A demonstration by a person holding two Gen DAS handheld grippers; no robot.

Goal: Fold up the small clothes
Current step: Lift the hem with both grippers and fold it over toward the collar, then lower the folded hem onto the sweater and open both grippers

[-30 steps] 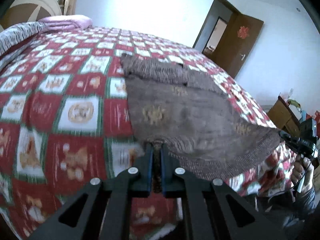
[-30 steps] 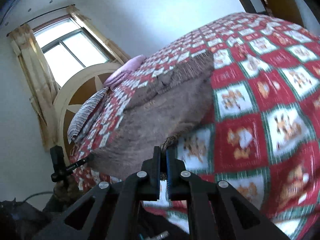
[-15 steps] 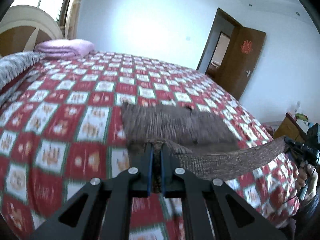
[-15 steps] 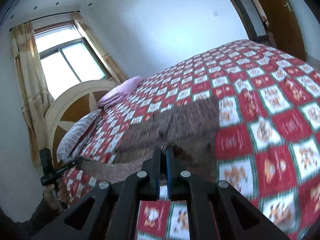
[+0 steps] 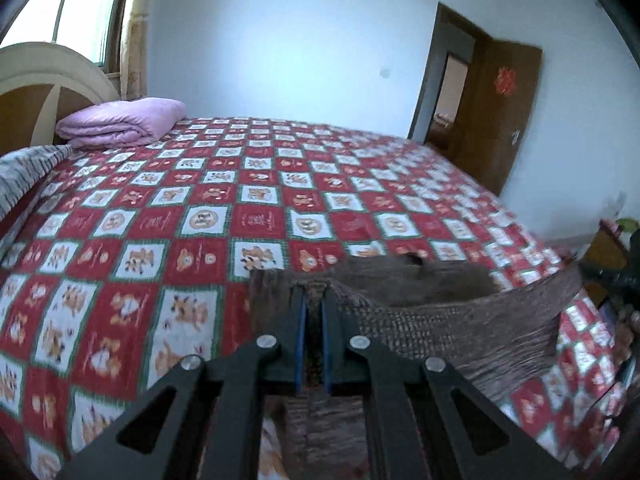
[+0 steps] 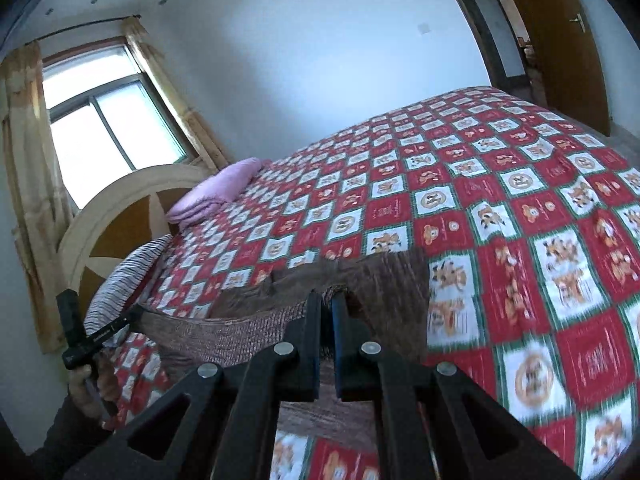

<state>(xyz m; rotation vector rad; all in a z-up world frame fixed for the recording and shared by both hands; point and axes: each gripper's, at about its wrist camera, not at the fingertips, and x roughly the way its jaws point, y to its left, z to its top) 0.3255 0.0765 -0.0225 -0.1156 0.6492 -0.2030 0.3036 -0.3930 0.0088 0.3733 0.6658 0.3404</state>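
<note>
A small brown knitted garment (image 5: 420, 280) lies on the red checked bedspread (image 5: 200, 216). My left gripper (image 5: 314, 300) is shut on one corner of its ribbed hem (image 5: 460, 328). My right gripper (image 6: 327, 304) is shut on the other hem corner. The hem (image 6: 240, 332) is stretched taut between them and held above the rest of the garment (image 6: 384, 280), which is doubled under it. In the right wrist view the left gripper (image 6: 120, 322) shows at the far left.
A folded purple blanket (image 5: 120, 126) and a striped pillow (image 5: 24, 172) lie at the head of the bed by the headboard (image 6: 120, 208). A brown door (image 5: 496, 112) stands open at the far right. A wooden cabinet (image 5: 604, 244) stands beside the bed.
Both grippers have lifted the hem and carried it forward over the garment, toward its far end. The flat brown body seen before is now mostly covered by the raised hem.
</note>
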